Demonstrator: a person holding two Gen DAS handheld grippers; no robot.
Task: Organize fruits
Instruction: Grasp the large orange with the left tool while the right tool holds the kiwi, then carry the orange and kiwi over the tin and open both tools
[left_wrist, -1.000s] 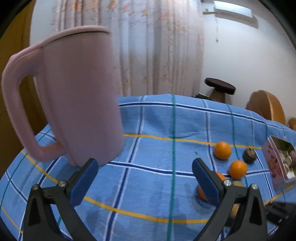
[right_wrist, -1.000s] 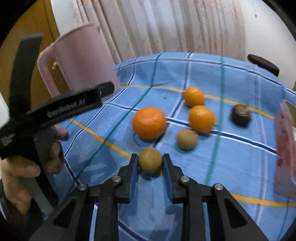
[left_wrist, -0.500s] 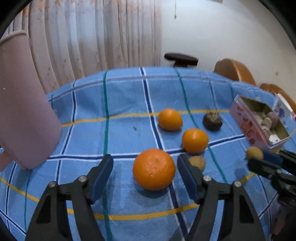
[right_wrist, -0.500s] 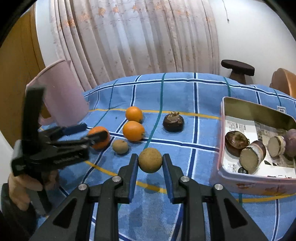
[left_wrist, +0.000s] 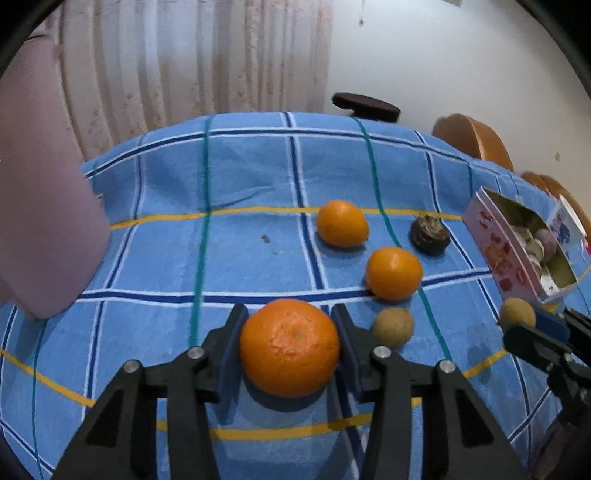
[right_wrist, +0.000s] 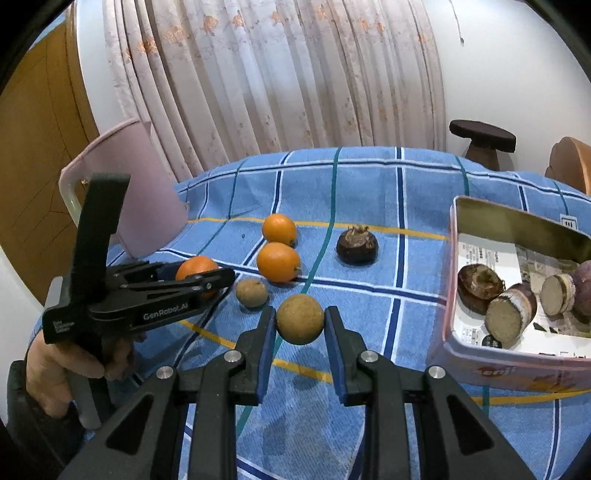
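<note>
On the blue checked tabletop (right_wrist: 369, 206), our left gripper (left_wrist: 288, 347) has just closed round the big orange (left_wrist: 289, 347); our right gripper (right_wrist: 300, 325) clamps a brown fruit (right_wrist: 300, 324) near the tin (right_wrist: 517, 221) at the right edge. Four fruits lie loose mid-table, unsorted.

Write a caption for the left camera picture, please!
Left gripper closing around a big orange on the blue checked cloth.
</note>
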